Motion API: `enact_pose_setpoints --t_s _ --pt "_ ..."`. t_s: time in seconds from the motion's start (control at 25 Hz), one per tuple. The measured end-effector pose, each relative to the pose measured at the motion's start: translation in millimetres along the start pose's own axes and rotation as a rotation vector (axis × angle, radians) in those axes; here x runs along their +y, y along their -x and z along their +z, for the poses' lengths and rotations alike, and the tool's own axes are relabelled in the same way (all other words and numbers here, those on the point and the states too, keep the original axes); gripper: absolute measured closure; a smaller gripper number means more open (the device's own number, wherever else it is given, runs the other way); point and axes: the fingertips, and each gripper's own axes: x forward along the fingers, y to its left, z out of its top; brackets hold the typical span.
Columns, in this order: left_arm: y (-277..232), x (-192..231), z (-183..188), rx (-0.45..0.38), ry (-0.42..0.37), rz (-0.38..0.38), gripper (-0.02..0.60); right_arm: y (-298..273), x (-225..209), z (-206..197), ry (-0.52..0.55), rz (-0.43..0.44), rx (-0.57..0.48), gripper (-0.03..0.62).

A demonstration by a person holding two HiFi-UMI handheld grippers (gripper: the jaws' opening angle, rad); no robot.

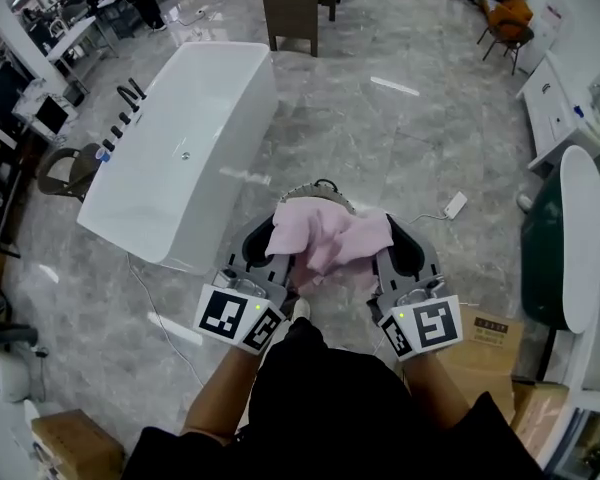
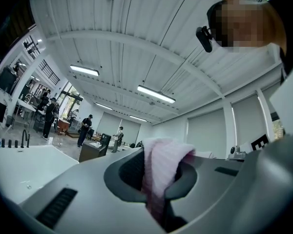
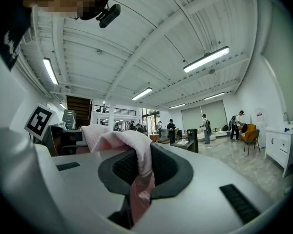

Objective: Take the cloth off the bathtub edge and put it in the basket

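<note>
Fingers of the left gripper (image 1: pixel 272 240) and the right gripper (image 1: pixel 400 246) pinch opposite ends of the pink cloth (image 1: pixel 335 233), held above the floor (image 1: pixel 400 128), apart from the bathtub (image 1: pixel 180 128). The left gripper view shows its jaws nearly together on cloth. The right gripper view shows the same, with cloth draped over one jaw.

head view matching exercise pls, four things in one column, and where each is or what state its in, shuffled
Things:
1 cloth
2 bathtub
3 labelled cardboard box
4 dark cabinet

Places or states:
A white, upper left
B lower right, on the floor
C pink, clamped in the left gripper and the right gripper
D top middle, far off

Pairs: 1-C, 2-A, 3-B, 4-D
</note>
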Motion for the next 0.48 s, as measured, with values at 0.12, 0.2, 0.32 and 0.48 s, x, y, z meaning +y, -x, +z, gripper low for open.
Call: enact_pose_setpoints --t_s 0.12,0.2,0.32,0.48 --pt "-12 24 -3 0.013 0.013 0.013 0.548 -27 0 -4 0.004 -0.01 0.023 0.542" --pt "-20 40 -5 0.022 0.022 0.015 0.548 -43 2 -6 0.007 -0.019 0.029 0.542" --pt "-29 62 -5 0.027 0.04 0.005 0.548 -67 4 -6 0.014 -0.033 0.028 0.542" --pt "-42 90 -4 0.02 0.062 -0.017 0.548 -95 3 -5 0.028 -0.054 0.025 0.542"
